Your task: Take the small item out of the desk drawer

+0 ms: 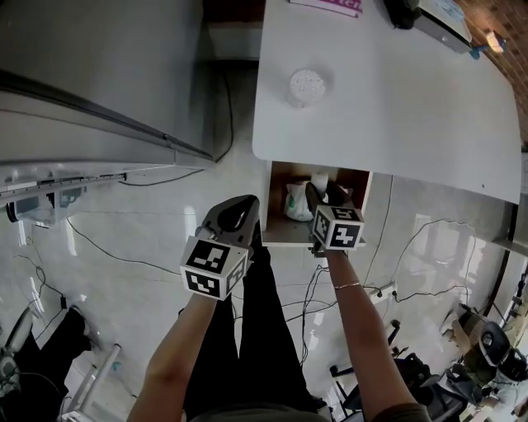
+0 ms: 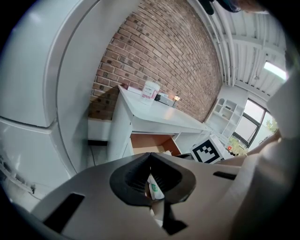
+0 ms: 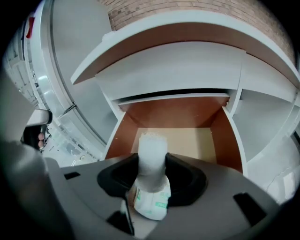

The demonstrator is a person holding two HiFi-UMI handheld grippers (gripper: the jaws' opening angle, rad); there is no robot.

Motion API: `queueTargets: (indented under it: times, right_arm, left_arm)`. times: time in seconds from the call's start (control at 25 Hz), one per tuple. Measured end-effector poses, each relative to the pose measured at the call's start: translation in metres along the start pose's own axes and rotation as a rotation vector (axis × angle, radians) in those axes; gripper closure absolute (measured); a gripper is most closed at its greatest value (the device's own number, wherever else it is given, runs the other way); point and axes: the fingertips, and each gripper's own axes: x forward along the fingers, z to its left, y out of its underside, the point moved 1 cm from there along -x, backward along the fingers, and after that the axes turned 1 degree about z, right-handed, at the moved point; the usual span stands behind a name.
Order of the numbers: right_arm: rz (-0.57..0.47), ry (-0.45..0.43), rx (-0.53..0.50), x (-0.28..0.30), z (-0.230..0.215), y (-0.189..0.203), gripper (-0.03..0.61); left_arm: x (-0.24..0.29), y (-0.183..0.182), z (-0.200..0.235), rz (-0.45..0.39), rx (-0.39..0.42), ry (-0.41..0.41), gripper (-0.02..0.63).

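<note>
R tongs [image 3: 152, 160] clenched on white packet [image 3: 151, 199], print blurred, L tongs [image 2: 150, 157] closed, drawer [image 3: 123, 137] back hidden

One left gripper [image 2: 150, 159], one right gripper [image 1: 323, 191], one packet [image 3: 151, 197] apiece, one desk [image 1: 396, 107], one open drawer [image 1: 285, 241], one round tub [image 1: 307, 86].

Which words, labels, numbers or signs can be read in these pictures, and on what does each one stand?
No text reads clearly.
The green print on the white packet in the right gripper: too blurred.
The pink label at the far edge of the desk: cut off, unreadable.
The marker cubes: square patterns only, no letters.
</note>
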Motion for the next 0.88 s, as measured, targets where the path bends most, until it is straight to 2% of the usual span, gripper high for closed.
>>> queueTargets:
  times: [0.4, 0.88]
  right_arm:
    - [-0.081, -0.049, 0.055, -0.053, 0.038, -0.005, 0.399]
    - [-0.153, -0.042, 0.121, -0.117, 0.067, -0.009, 0.399]
  left_arm:
    - [-0.012, 0.000, -0.011, 0.009, 0.021, 0.030, 0.592]
    - [-0.034, -0.016, -0.023, -0.004, 0.083, 0.065, 0.592]
